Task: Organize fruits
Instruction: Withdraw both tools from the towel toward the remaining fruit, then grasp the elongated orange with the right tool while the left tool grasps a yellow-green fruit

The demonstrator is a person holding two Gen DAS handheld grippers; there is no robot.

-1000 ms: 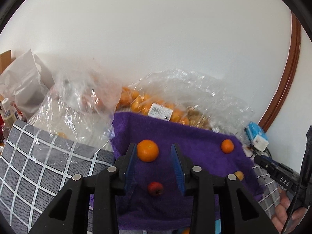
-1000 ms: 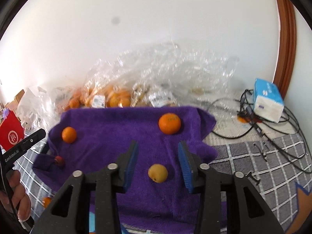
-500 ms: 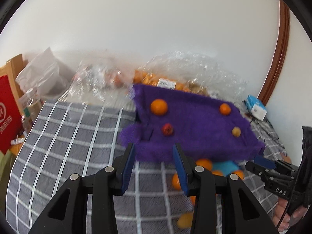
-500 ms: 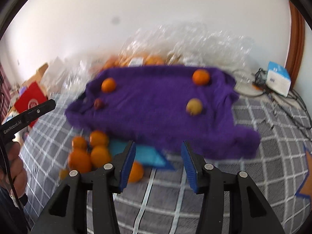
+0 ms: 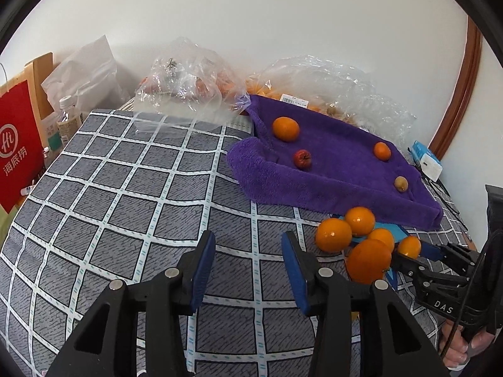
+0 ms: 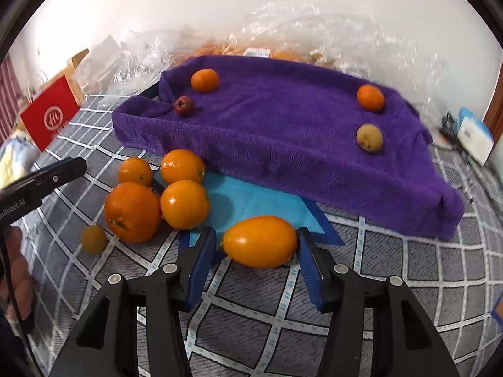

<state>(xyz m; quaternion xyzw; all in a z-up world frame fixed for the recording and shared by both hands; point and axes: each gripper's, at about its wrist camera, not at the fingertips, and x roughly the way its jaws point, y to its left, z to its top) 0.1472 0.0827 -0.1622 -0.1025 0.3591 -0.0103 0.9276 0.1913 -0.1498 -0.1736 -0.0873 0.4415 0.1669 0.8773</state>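
A purple towel [image 6: 283, 144] lies raised on the checked cloth. On it sit two oranges [image 6: 204, 80] [image 6: 370, 97], a small red fruit [image 6: 184, 105] and a brownish fruit [image 6: 369, 137]. In front of it lies a pile of oranges [image 6: 185, 204] on a blue sheet [image 6: 251, 201], with a small yellow fruit [image 6: 93, 238] beside it. My right gripper [image 6: 256, 235] is open, with an oval orange fruit [image 6: 259, 251] between its fingertips and a small gap at the left pad. My left gripper [image 5: 248, 251] hangs over bare cloth left of the pile [image 5: 333, 235]; its jaws are opening with nothing between them.
Clear plastic bags [image 5: 188, 88] holding fruit lean on the wall behind the towel. A red paper bag [image 5: 17, 144] and a bottle [image 5: 67, 119] stand at the left edge. A blue-white box [image 6: 474, 135] and cables lie at the right. The grey checked cloth [image 5: 125, 204] covers the surface.
Both grippers have drawn back and down from the purple towel. The pile of oranges has come into view, the oval fruit now lies between the right fingers, and both pairs of jaws stand wider.
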